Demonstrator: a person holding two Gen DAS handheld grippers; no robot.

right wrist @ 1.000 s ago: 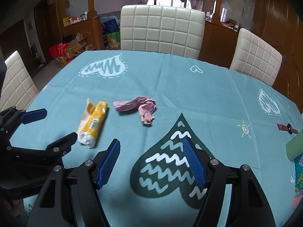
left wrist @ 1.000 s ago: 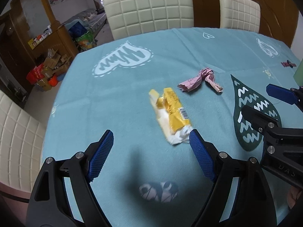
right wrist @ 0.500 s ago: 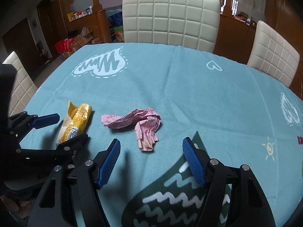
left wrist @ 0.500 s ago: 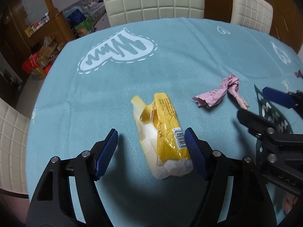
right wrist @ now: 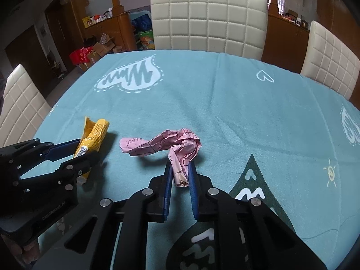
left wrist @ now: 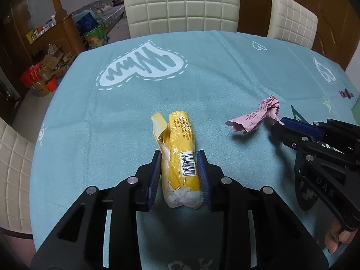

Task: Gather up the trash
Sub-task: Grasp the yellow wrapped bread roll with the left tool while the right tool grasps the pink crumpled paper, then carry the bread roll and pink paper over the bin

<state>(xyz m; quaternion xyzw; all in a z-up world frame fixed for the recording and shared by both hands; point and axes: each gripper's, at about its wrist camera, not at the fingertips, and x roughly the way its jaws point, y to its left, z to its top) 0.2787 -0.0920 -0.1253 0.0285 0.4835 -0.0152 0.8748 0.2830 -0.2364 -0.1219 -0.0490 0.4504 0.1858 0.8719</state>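
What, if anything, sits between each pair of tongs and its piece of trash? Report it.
Nothing visible. The left tongs are already shut on the yellow wrapper, and the right tongs are already shut on the crumpled pink paper. Both pieces lie on the teal tablecloth, apart from each other.

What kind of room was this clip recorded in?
Most likely a home dining room: a table under a teal heart-patterned tablecloth, cream quilted leather dining chairs around it, and wooden cabinets with cardboard boxes on the floor behind.
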